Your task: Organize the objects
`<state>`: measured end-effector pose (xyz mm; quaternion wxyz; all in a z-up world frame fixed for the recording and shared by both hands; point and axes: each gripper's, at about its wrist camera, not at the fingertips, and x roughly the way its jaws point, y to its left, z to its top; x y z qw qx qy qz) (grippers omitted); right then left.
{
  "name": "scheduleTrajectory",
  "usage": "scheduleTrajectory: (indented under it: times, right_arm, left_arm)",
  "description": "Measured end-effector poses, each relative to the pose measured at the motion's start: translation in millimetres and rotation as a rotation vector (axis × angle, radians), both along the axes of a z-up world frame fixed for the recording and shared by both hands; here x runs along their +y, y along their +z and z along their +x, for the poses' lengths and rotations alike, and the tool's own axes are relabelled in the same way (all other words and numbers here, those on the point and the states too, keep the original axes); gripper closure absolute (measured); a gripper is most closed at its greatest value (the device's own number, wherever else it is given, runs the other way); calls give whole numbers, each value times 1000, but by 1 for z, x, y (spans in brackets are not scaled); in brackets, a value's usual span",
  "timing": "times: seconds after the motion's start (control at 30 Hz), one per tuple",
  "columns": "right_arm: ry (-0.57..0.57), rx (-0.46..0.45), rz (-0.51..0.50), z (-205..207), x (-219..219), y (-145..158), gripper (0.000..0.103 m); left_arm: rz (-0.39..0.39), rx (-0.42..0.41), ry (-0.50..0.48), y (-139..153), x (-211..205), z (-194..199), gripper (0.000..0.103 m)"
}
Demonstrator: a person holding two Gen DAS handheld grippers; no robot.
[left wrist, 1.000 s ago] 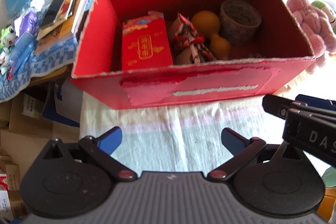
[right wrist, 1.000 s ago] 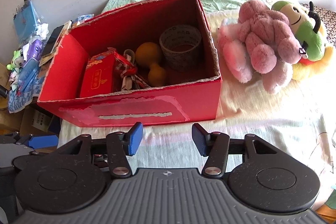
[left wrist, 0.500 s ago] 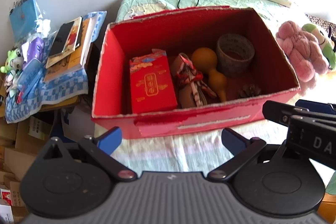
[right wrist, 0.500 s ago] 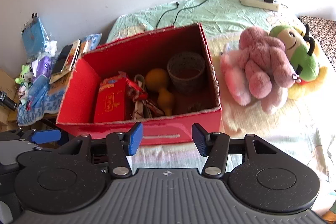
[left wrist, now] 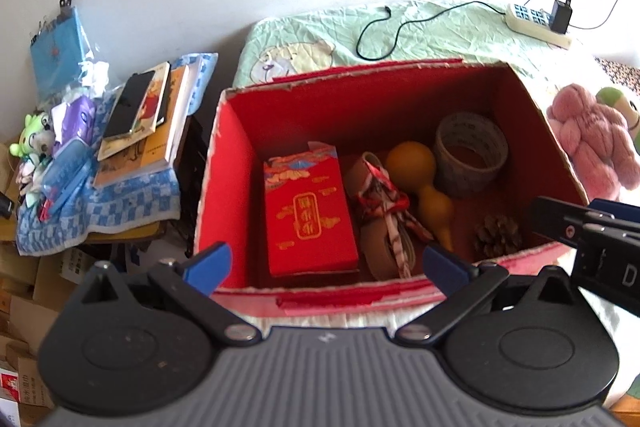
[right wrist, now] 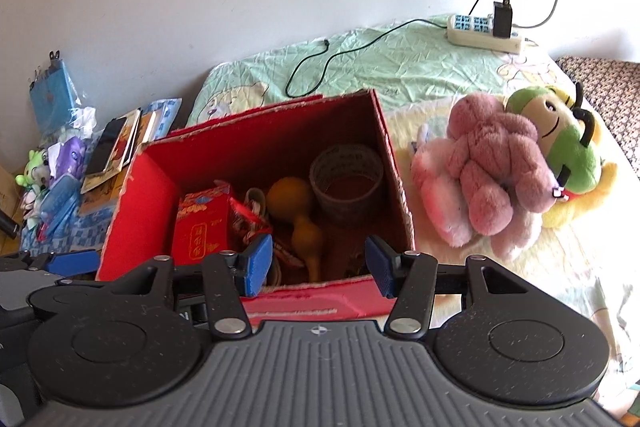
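Left wrist view: the left gripper [left wrist: 326, 261] hangs over the red box [left wrist: 224, 163] on the bed, fingers wide and empty; a pinecone [left wrist: 498, 235] shows inside. Right wrist view: the right gripper [right wrist: 319, 262], fingers narrower, empty, adds 2 plush toys [right wrist: 492, 167] beside the box.

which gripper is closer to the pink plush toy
Right. The right gripper sits at the red box's front edge beside the pink plush toy; the left gripper is further left.

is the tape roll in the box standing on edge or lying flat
Lying flat: the tape roll rests on the floor of the red box, its hole facing up.
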<state>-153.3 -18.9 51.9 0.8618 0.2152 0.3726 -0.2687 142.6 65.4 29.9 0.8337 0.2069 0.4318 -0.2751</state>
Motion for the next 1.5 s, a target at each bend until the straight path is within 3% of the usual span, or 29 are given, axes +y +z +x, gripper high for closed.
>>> scheduleTrajectory:
  times: [0.87,1.5]
  right_arm:
    - [-14,73,-91,38,-15,-20,48]
    - [6,85,-76,57,-27,-32,49]
  left_arm:
    - [-19,-17,7,-24,-9,31,0]
    - [-33,-8,13,-30,-19,41,0]
